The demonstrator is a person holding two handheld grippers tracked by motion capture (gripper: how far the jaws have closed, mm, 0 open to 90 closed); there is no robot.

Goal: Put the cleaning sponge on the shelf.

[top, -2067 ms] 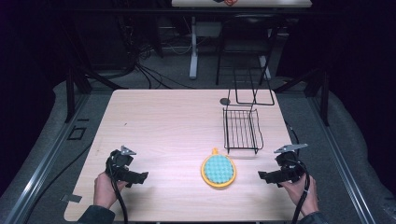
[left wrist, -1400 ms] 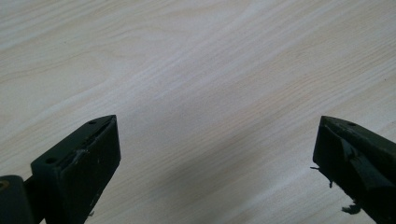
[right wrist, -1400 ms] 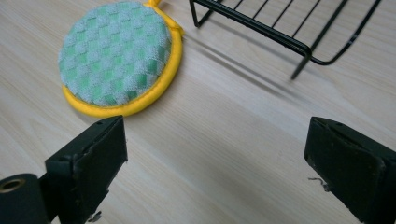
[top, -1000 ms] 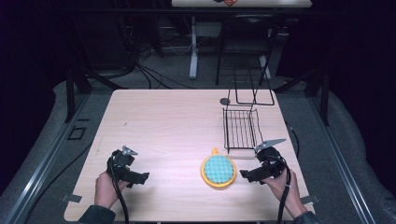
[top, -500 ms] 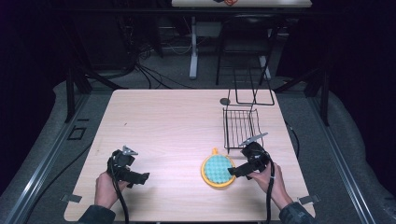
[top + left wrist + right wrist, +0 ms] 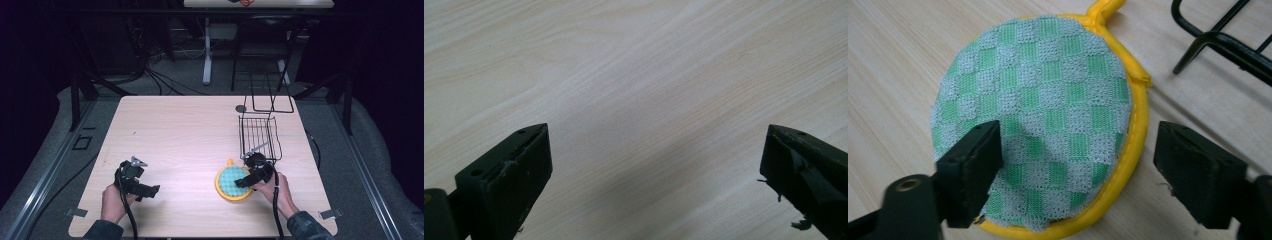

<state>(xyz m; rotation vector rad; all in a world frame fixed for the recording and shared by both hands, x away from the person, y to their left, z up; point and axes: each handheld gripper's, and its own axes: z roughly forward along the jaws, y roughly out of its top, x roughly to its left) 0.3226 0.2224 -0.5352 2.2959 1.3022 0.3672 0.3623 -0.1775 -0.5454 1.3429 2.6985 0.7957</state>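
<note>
I've got the pale wood tabletop (image 6: 190, 130) spread out below me, grain running plain under both cameras. Biggest thing on it is the black wire basket (image 6: 260, 136), sitting toward the far right side, with a thin wire frame (image 6: 272, 102) standing just behind it at the back edge and a small dark disc (image 6: 241, 108) beside that.

In front of the basket, near the right front of the tabletop, lies the pad (image 6: 233, 182): a round scrubber with a yellow rim and a green-and-grey checked mesh face, its little yellow loop pointing toward the basket. In the right gripper view the pad (image 6: 1043, 125) lies flat on the wood, the basket's wire foot (image 6: 1213, 42) just beyond it.

My right gripper (image 6: 248, 179) is down over the pad's right edge. The jaws have just been closing: they stand about half-wide now, one over the mesh, the other outside the yellow rim, so the pad's edge lies between them, but I see no squeeze on it yet.

My left gripper (image 6: 142, 189) rests near the front left, well apart from the pad. Its jaws gape wide over bare wood (image 6: 649, 125), nothing between them.
</note>
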